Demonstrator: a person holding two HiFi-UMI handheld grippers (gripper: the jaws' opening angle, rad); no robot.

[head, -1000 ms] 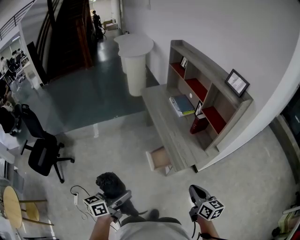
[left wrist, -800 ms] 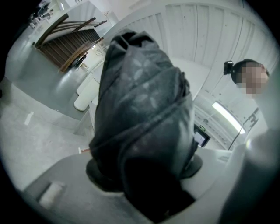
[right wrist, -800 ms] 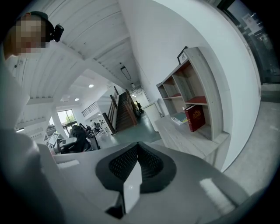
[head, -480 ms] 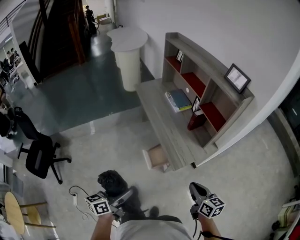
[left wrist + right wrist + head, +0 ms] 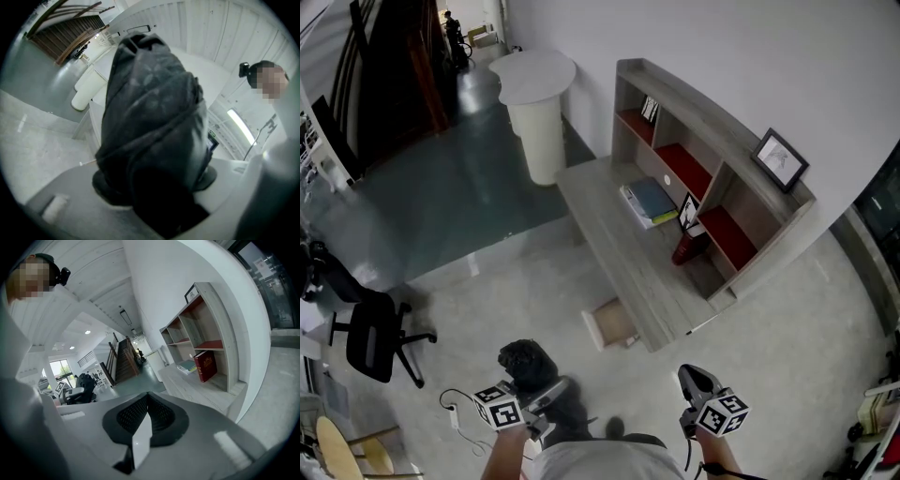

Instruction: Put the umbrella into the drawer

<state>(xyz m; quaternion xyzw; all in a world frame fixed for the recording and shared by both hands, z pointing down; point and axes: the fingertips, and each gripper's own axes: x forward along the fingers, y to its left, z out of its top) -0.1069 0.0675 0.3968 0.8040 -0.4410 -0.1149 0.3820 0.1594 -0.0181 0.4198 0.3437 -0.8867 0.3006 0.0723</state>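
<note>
The left gripper (image 5: 544,392) has its 2 jaws spread partway and pinching the umbrella (image 5: 150,131), a folded black bundle that fills the space between them and stands out well beyond the tips, blocking most of what lies ahead in the left gripper view. Its dark fabric is creased, and its lower end sits deep between the jaws, against the gripper body.

The right gripper (image 5: 147,399) has its 2 jaws pressed together, with nothing between the ribbed black pads. To the left of these jaws, in the right gripper view, the left gripper and its black load appear at about the same level.

Ahead of both pairs of jaws, and well apart from them, stands a grey wooden desk (image 5: 614,248). The drawer (image 5: 612,323) hangs pulled out from under the desk's near edge, open at the top, roughly in line with the gap between the 2 grippers.

Beyond the drawer, a shelf unit (image 5: 741,202) with red backing rises from the desk's far side. Ahead and right of the right jaws, a red book (image 5: 205,365) stands upright in a lower compartment, with a flat stack of books (image 5: 188,366) just beside it on the desktop.
</note>
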